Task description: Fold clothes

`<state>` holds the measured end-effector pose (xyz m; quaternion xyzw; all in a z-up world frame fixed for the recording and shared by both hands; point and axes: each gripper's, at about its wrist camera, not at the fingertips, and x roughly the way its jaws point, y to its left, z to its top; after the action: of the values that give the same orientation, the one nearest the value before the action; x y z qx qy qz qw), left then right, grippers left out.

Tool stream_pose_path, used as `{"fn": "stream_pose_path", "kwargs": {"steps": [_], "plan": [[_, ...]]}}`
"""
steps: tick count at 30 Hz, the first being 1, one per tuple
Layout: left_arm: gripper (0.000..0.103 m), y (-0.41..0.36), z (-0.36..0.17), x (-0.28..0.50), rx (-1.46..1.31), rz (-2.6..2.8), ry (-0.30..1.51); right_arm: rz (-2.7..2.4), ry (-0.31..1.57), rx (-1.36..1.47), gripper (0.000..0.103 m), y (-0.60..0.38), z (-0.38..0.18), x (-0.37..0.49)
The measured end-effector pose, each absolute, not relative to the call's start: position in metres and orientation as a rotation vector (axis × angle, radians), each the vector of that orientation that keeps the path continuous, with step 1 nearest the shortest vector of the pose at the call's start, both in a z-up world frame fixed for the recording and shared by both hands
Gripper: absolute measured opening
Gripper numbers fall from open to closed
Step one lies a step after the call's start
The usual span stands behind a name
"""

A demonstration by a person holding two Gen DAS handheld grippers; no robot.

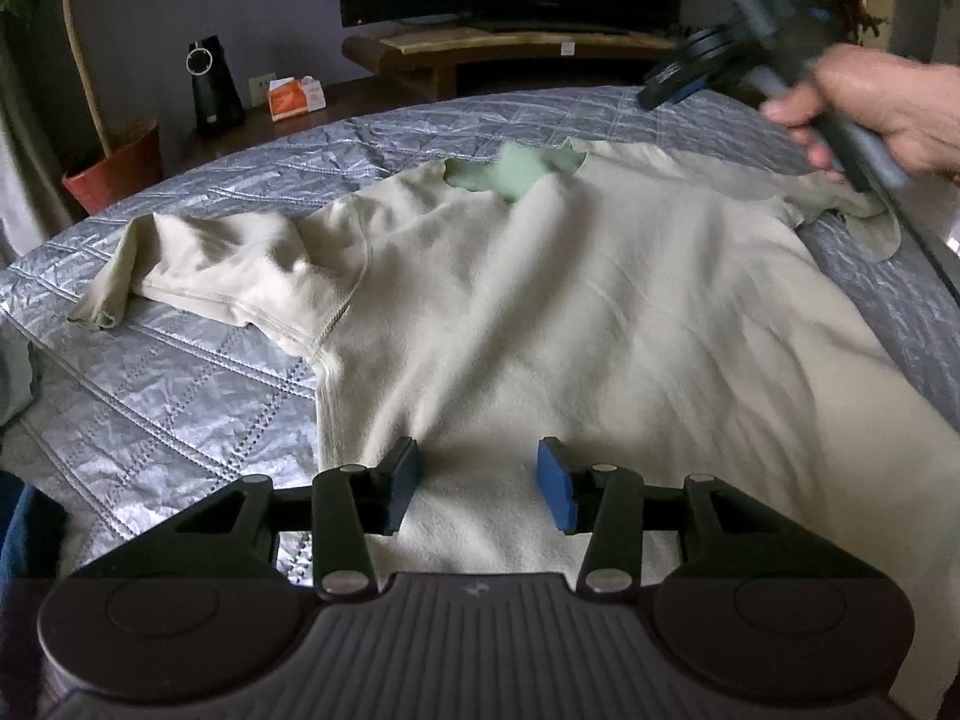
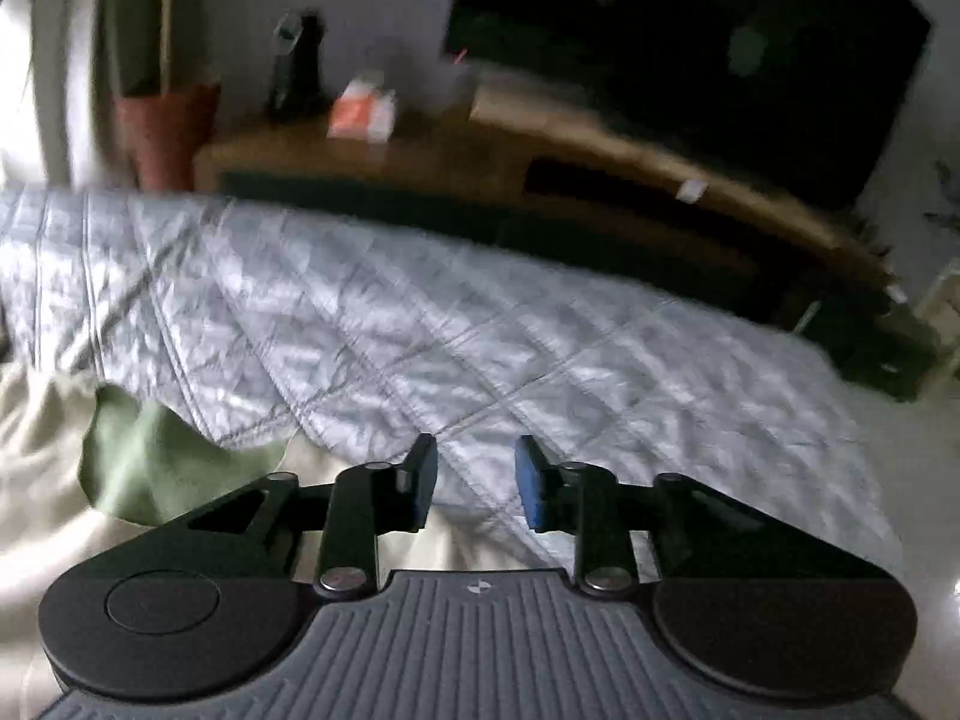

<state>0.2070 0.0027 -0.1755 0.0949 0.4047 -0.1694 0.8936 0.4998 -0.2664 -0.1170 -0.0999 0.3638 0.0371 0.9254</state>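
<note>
A pale cream T-shirt (image 1: 540,300) lies spread flat on a bed under a grey quilted bedspread (image 1: 180,372), its green-lined neckline (image 1: 510,177) toward the far edge and one short sleeve (image 1: 210,276) stretched out to the left. The left tongs (image 1: 477,483) hover over the shirt's near part, jaws apart with nothing between them. The right tongs (image 2: 474,483), held by a hand (image 1: 888,114) near the far shoulder, also stand apart and empty, over the bedspread just beside the collar.
</note>
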Motion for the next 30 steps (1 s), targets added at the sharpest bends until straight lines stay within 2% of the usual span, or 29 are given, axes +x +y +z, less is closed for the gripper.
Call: {"fn": "stream_pose_path", "kwargs": {"steps": [9, 13, 14, 15, 17, 18, 30], "plan": [[0.039, 0.001, -0.167, 0.201, 0.181, -0.372, 0.83, 0.159, 0.888, 0.066, 0.037, -0.308, -0.134, 0.335], [0.039, -0.007, -0.166, 0.192, 0.184, -0.462, 0.81, 0.142, 0.944, 0.186, 0.041, -0.323, -0.149, 0.265], [0.039, -0.01, -0.166, 0.19, 0.194, -0.479, 0.808, 0.167, 0.945, 0.205, 0.045, -0.324, -0.149, 0.25], [0.039, -0.012, -0.167, 0.188, 0.208, -0.493, 0.806, 0.204, 0.954, 0.203, 0.047, -0.32, -0.149, 0.243], [0.039, -0.019, -0.168, 0.182, 0.239, -0.514, 0.802, 0.267, 0.971, 0.178, 0.056, -0.309, -0.149, 0.233], [0.039, -0.021, -0.168, 0.181, 0.247, -0.52, 0.802, 0.306, 0.973, 0.143, 0.057, -0.3, -0.147, 0.231], [0.039, -0.04, -0.174, 0.175, 0.386, -0.534, 0.813, 0.467, 0.929, 0.018, 0.056, -0.243, -0.145, 0.232]]}}
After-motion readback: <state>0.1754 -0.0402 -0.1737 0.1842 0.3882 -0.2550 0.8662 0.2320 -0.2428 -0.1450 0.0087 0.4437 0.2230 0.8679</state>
